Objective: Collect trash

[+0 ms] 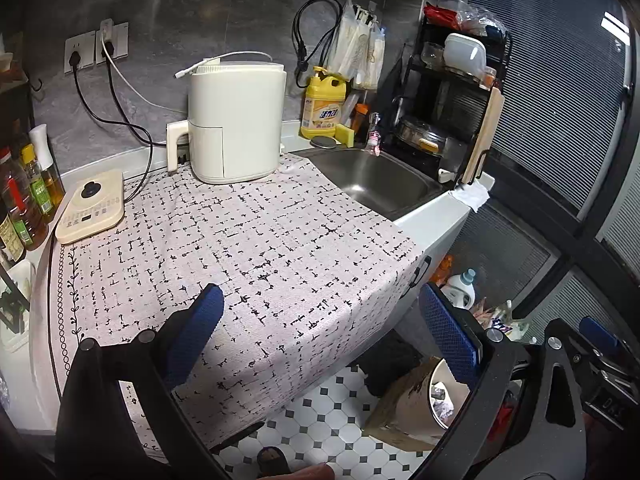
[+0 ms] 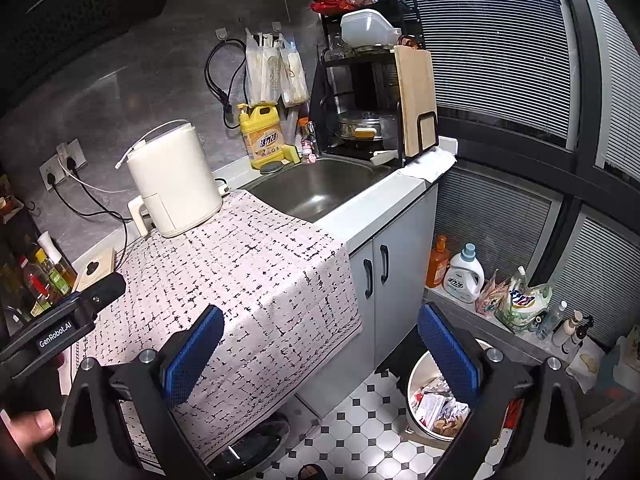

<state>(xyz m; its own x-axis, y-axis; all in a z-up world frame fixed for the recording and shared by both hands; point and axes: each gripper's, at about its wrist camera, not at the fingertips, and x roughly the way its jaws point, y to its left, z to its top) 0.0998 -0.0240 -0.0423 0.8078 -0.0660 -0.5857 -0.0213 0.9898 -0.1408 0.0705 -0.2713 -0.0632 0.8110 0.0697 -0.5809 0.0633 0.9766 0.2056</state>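
Kitchen counter cloth point(image 1: 248, 248) bare ahead of both wide-spread grippers, left point(image 1: 320, 328) and right point(image 2: 320, 344), air fryer point(image 1: 236, 120) further back, trash bin point(image 2: 436, 396) below right.

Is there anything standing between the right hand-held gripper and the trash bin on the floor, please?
Nothing visible does: the right hand-held gripper is open and empty, and the open-topped trash bin sits just below its right finger beside the cabinet.
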